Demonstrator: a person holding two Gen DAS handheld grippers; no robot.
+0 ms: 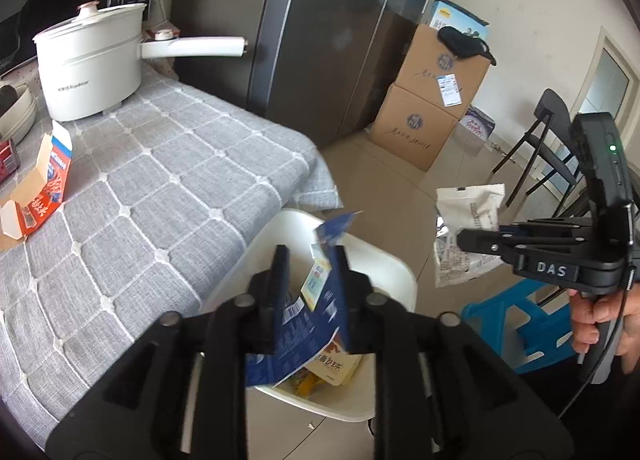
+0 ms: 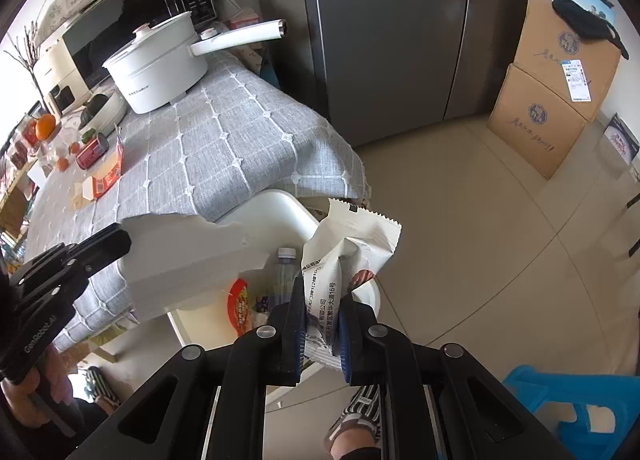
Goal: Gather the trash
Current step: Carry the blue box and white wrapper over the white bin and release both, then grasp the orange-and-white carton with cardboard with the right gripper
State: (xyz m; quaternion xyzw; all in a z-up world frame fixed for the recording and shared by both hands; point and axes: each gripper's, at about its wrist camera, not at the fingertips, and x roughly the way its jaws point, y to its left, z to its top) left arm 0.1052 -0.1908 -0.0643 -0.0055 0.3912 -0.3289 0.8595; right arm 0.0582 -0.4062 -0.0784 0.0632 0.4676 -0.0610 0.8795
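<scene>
Hand-held gripper marked "DAS" grips white wrapper.

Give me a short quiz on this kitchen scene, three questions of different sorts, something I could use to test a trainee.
1. True or false: the white pot stands on the floor.
2. What does the right claw grip? A: a red can. B: a white wrapper. C: a bottle.
3. Fill in: the stool on the floor near the white bin is ____ in colour.

Key
1. False: it stands on the table.
2. B
3. blue
</scene>
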